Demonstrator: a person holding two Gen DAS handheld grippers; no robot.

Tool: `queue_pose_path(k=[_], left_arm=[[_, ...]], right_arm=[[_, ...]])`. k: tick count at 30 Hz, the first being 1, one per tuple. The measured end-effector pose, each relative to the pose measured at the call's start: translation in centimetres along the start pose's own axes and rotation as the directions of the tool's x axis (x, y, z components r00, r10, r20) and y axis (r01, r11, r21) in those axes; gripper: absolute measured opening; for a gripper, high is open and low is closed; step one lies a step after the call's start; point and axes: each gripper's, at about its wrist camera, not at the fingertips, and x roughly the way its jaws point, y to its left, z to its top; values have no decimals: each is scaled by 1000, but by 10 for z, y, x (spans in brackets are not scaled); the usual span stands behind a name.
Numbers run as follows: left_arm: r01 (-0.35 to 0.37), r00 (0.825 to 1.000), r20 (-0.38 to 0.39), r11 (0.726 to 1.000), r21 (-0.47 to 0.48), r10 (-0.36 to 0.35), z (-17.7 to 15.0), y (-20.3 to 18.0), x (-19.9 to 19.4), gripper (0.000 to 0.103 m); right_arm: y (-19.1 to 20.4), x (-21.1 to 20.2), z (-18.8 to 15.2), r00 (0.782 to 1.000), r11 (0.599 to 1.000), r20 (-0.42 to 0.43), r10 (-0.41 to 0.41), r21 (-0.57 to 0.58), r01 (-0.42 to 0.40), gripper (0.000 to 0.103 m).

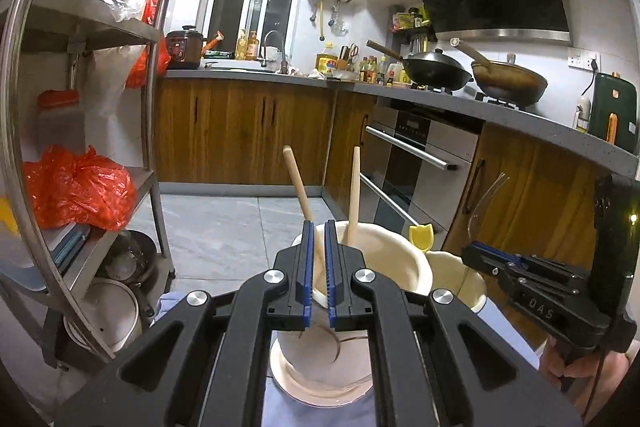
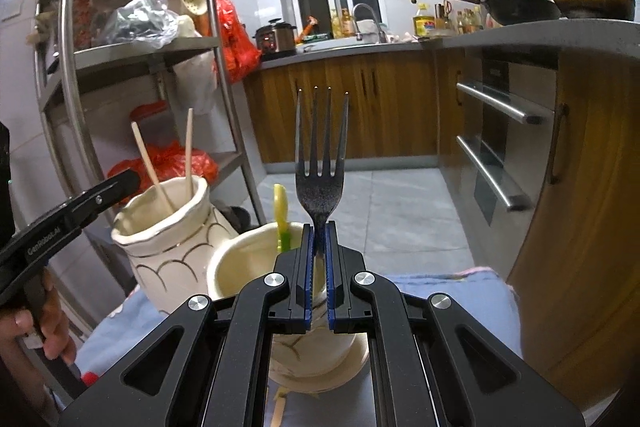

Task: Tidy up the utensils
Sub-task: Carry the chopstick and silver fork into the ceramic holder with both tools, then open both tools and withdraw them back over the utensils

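Note:
My right gripper is shut on a dark fork, tines up, just above a cream holder that holds a yellow-green utensil. A taller cream holder to its left holds two wooden chopsticks. In the left wrist view my left gripper hovers over the tall holder, jaws nearly closed with nothing between them, next to the chopsticks. The right gripper with the fork shows at the right, beside the yellow utensil.
Both holders stand on a blue cloth. A steel shelf rack with red bags stands at the left. Wooden cabinets and an oven are at the right, with woks on the counter.

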Motion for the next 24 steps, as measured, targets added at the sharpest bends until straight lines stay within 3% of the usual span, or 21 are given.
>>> queue_pose_path(k=[1,3,8,14,16,24], left_arm=[[-2,1000,-2,1000,5,2,0,0,0,11],[-12,1000,0,1000,11,12,-1,0,-2,18],[-21,1000,5,1000,14,21,-1,-1,-12,32],[-44,999,14,999,22,44,-6,-10,-31,73],[-61,998,27,998,18,60,-9,-14,-39,98],[-38,999,-32,996,76,41,-34,-41,-58,97]], right_arm=[[0,0,0,1000,1000,-2,-1,4,1,8],[-1,-1,-1,1000,1000,-5,3,12,-3,22],[-3,-18,3,1000,1000,27,4,17,-4,35],[-7,-57,5,996,999,86,34,38,-37,84],[-10,-69,4,995,997,97,36,60,-42,94],[-18,-95,-21,999,997,31,-42,68,40,98]])
